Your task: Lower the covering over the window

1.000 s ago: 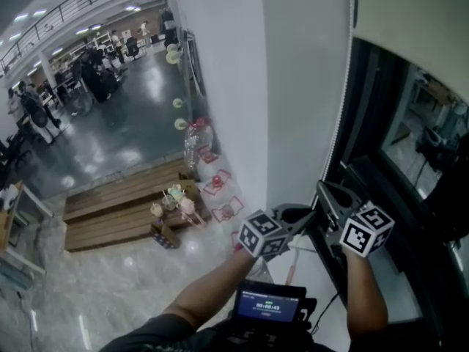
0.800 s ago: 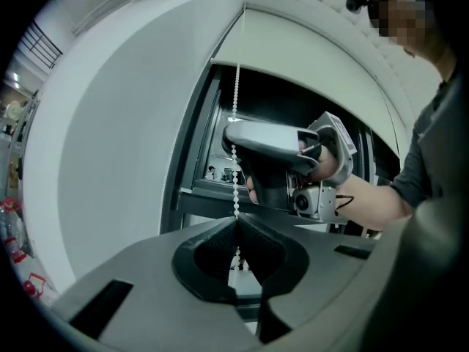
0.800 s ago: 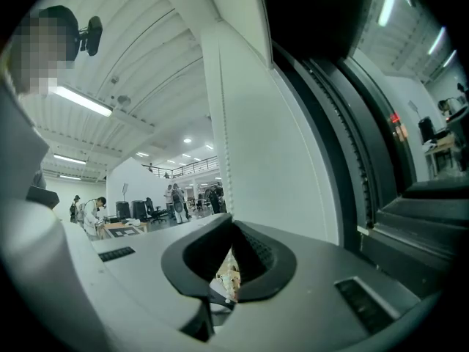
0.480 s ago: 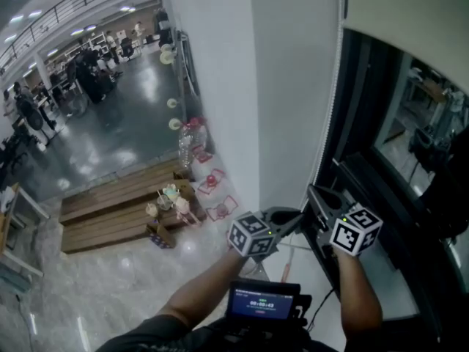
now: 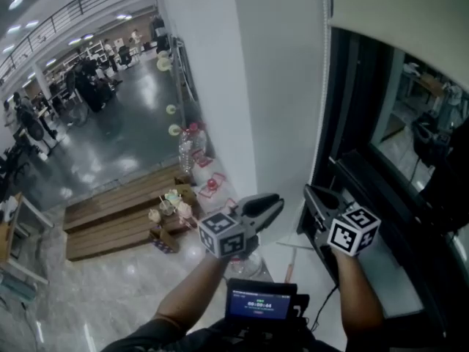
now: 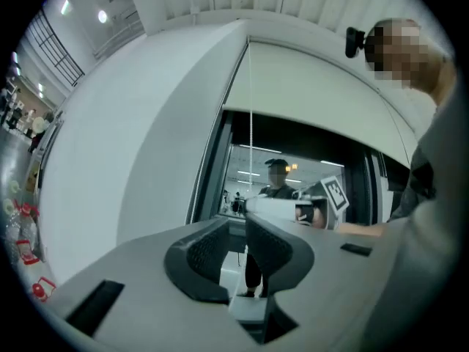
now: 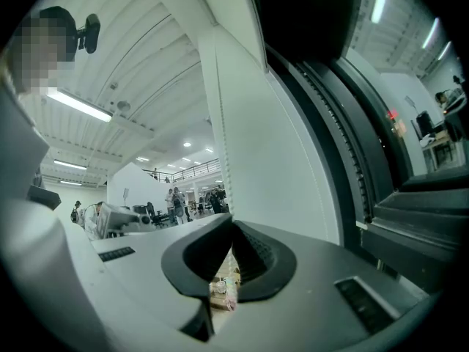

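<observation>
Blind (image 5: 410, 13) hangs partly lowered; right gripper (image 7: 231, 226) jaws pinch its chain (image 7: 219, 138).

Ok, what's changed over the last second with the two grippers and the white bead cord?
The left gripper has drawn back leftward, away from the white bead cord, its jaws apart and empty. The right gripper stays shut on the cord beside the black window frame.

Cream blind (image 5: 396, 13), black window frame (image 5: 343, 116), white cord (image 7: 226, 167)
</observation>
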A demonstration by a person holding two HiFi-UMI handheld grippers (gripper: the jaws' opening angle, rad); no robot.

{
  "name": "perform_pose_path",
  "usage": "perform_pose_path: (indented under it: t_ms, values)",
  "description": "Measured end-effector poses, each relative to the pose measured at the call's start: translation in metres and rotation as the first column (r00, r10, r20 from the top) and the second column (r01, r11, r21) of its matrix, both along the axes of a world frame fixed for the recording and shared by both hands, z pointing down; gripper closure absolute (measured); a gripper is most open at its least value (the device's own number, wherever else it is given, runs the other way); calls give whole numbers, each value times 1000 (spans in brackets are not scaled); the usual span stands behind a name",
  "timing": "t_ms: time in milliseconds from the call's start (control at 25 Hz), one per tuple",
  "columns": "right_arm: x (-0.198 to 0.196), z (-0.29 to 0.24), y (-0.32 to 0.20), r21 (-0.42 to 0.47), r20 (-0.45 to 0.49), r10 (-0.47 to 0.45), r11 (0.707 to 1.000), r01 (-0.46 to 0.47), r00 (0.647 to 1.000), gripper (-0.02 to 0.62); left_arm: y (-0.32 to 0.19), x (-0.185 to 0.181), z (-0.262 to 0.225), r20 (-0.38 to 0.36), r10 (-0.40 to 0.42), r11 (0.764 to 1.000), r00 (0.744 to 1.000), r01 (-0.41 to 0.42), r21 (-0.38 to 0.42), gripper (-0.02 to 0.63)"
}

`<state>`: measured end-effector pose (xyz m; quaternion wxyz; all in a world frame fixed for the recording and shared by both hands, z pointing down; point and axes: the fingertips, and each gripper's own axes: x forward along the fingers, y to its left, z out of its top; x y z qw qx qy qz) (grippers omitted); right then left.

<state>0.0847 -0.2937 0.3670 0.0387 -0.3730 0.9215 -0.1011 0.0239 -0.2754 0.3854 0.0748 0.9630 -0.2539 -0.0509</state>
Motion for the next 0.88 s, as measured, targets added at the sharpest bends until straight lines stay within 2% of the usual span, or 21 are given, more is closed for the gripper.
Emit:
perform_pose_path:
  t_ms: [80,200,320,400,520,600,720,840,880]
  values:
    - [-1,1,0,13,-3,-8,1000,8,1000,594,-1,1,-31,-18,-4,999,1000,5,52,609]
    - [-2,-1,3,2,6,1,1000,-1,1000,594,1,9,-71,-7,3,988,1000,-2,154,609]
    - [-4,-4,7,-3,-4,2,1000,-2,1000,594,-2,21,-103,-3,11,975,1000,-10,221,609]
    - [-4,-3,9,-1,-6,-1,1000,1,1000,594,-4,34,-120,-13,42,972,999,-38,233,608]
    - [-4,-3,12,0,2,-1,1000,1,1000,594,-4,50,-138,-34,104,971,994,-94,222,551]
    - [-5,-5,14,2,1,0,1000,0,1000,594,-4,59,-145,-16,125,968,992,-118,223,496]
    - [-6,-5,15,6,-3,0,1000,0,1000,594,-15,69,-147,36,94,968,995,-100,231,508]
    - [-5,-4,17,8,-5,1,1000,-1,1000,594,-20,75,-146,69,80,967,994,-94,238,595]
    - [-4,-4,17,8,-5,3,1000,-3,1000,594,-18,77,-145,76,90,965,993,-106,242,603]
